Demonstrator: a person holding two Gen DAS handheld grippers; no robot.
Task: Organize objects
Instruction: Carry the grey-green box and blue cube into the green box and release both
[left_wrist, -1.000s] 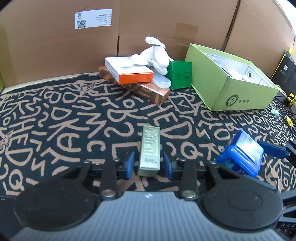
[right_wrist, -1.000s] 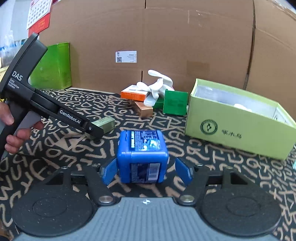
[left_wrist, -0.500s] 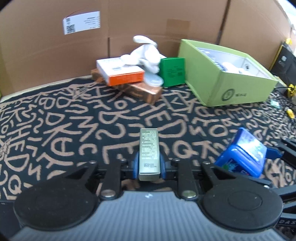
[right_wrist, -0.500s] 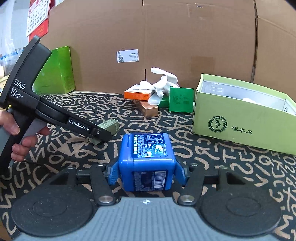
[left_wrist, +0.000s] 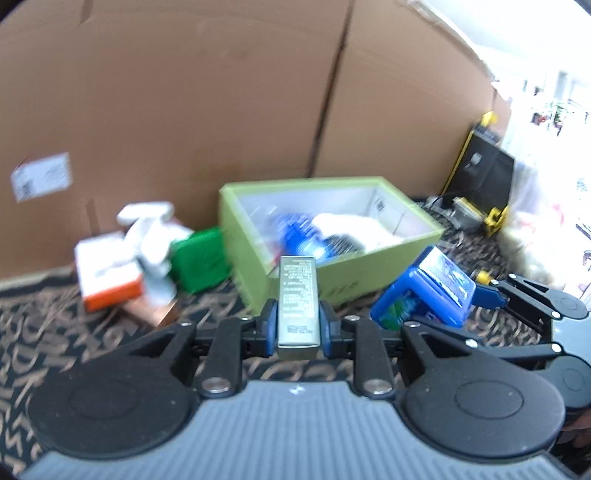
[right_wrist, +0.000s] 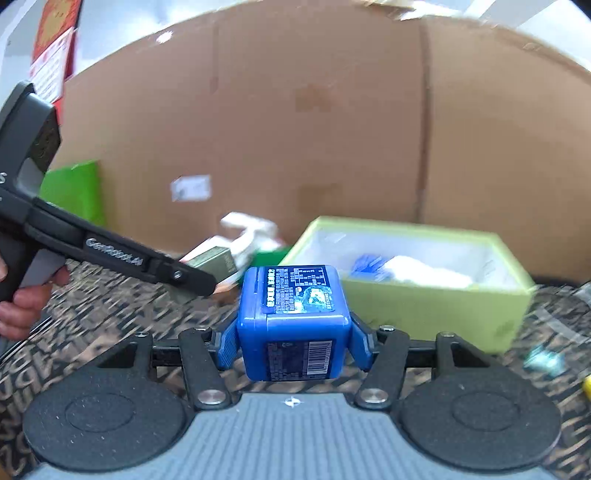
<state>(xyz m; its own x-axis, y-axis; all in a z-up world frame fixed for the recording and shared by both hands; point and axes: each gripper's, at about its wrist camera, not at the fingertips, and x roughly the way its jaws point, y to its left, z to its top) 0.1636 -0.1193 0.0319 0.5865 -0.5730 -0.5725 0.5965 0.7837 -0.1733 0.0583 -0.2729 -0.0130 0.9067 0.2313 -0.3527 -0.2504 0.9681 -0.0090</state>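
My left gripper is shut on a slim olive-grey box, held off the mat and pointing at the open light-green box. In the right wrist view my right gripper is shut on a blue cube-shaped container, also lifted. The same blue container shows at the right of the left wrist view, and the slim box shows in the left gripper at the left. The light-green box holds blue and white items.
A patterned black-and-tan mat covers the surface. A white-and-orange box, a copper box, a white plush and a dark green box stand left of the green box. Cardboard walls close the back. A person's hand holds the left gripper.
Both grippers closed on their objects, then lifted them off the mat and moved toward the light-green box, which now looks nearer and more central.
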